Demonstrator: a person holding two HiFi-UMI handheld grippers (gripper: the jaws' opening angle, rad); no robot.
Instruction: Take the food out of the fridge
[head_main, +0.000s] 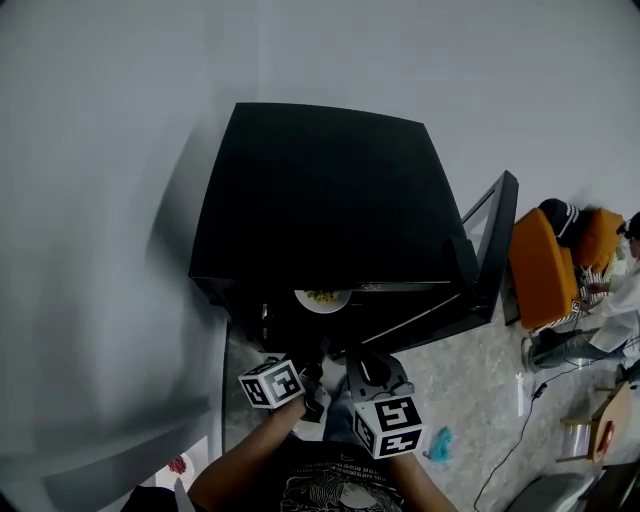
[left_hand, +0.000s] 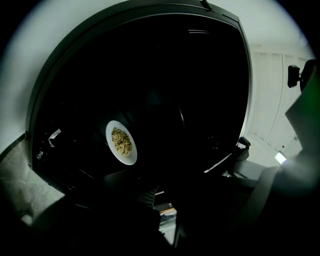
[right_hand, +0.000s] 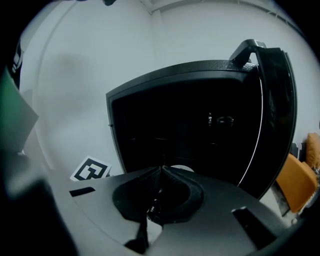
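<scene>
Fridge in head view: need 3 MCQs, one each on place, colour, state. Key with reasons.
1. Where is the plate?
A. on the floor
B. inside the fridge
C. on top of the fridge

2. What colour is the plate?
A. white
B. red
C. blue

3. How is the fridge's door?
A. shut
B. open, swung to the right
C. taken off

Key:
1 B, the plate sits just inside the dark opening, ahead of both grippers.
2 A, it shows bright white against the black interior in the left gripper view.
3 B, the door stands out at the fridge's right side, leaving the interior exposed.
</scene>
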